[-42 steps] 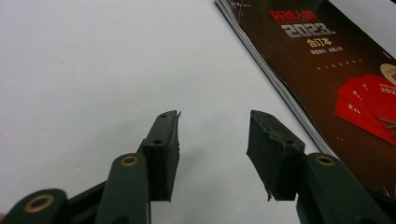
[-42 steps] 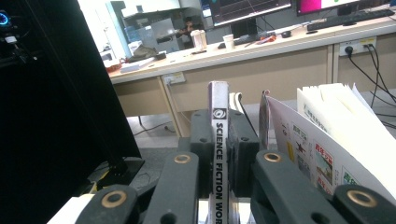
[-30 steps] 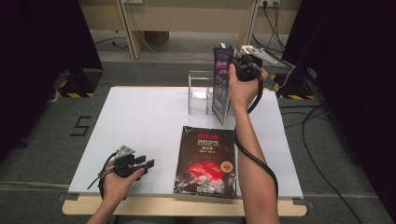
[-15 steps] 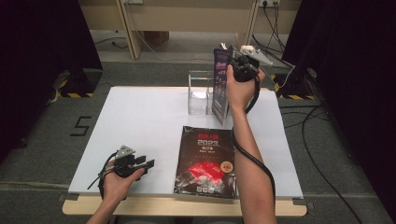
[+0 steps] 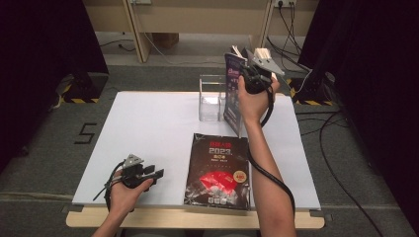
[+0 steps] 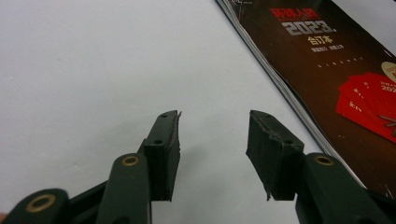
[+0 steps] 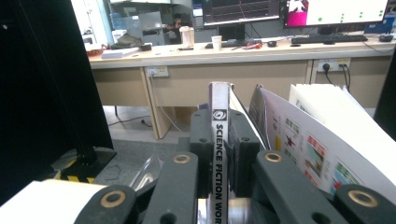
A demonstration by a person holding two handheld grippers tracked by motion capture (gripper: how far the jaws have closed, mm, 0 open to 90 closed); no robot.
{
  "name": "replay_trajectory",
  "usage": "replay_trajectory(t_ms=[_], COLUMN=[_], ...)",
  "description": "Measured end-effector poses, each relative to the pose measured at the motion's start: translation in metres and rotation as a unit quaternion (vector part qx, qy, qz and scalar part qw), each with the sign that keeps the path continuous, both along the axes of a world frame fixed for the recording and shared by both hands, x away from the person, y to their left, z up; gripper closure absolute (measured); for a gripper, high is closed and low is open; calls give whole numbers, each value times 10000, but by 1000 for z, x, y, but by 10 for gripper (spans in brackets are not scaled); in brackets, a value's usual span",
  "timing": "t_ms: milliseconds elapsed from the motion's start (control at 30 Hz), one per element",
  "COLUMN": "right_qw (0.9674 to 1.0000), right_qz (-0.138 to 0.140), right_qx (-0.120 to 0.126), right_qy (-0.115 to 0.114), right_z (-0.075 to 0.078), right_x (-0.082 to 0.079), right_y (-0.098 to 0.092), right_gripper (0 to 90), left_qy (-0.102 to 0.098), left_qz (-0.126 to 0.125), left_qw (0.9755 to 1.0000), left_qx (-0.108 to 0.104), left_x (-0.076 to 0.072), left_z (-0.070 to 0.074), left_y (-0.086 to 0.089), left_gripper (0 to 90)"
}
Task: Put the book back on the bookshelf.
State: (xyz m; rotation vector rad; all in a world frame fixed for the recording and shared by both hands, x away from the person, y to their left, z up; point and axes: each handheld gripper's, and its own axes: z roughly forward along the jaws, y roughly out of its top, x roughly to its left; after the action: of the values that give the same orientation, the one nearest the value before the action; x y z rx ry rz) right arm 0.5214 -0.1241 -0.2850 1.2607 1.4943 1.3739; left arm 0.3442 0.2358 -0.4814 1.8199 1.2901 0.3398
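Shifted slightly left, right gripper (image 5: 247,74) clamps magazine (image 5: 231,89) upright; left gripper (image 6: 212,149) gapes.

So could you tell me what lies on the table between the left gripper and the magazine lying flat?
Nothing: in the high view, only bare white table separates the left gripper from the flat magazine.

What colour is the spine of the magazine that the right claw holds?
White with black lettering: the spine shows best in the right gripper view, pinched in the right claw.

"2023" is printed on the cover of the dark magazine (image 5: 217,170) lying on the desk. "SCIENCE FICTION WOR" is read along the white spine (image 7: 219,154) of the upright magazine.
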Motion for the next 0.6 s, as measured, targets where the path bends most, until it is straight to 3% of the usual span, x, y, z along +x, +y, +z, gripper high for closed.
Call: replay_trajectory(t_ms=[200, 600], right_qw=[9994, 9989], right_qz=[148, 238], right_qx=[-286, -109], right_qy=[144, 380], right_z=[-6, -17], right_x=[-22, -51], right_y=[-5, -31], right_gripper=[827, 823], left_qy=[13, 36], left_qz=[-28, -58], left_qw=[10000, 10000], left_qx=[-6, -17], left_x=[0, 0], left_z=[-1, -2], left_y=[-2, -5], left_gripper=[532, 533])
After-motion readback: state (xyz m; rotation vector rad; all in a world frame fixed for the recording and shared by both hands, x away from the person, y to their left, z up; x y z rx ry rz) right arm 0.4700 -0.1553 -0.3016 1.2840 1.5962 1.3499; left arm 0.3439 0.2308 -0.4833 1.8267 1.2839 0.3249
